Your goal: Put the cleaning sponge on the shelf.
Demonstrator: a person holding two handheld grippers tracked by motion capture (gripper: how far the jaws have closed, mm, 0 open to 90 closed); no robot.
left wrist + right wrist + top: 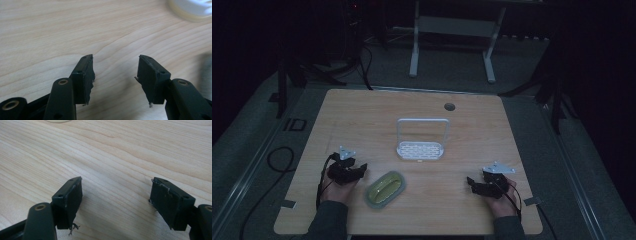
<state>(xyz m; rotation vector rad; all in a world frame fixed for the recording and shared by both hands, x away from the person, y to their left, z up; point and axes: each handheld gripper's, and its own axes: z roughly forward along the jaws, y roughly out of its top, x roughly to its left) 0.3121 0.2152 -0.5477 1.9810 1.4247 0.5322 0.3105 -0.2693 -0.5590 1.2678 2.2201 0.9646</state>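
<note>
From my remote station, I note the surface (pixel 362 115) is pale wood-grain laminate or wood, smooth and matt, with flowing grain lines plain in both gripper views. The left gripper (pixel 115 75) has black matt plastic jaws with brass-coloured rivets at the pivots; its pads (pixel 83 77) look rubbery, with ragged, chipped edges. The right gripper (pixel 116 202) is of the same black matt plastic, its pads (pixel 71 202) frayed, with loose fibres hanging at the lower edge. The white rack (pixel 421 142) looks like smooth plastic or coated wire with a perforated base. The oval dish (pixel 385 188) is yellow-green with a slight gloss; I cannot tell its material.
</note>
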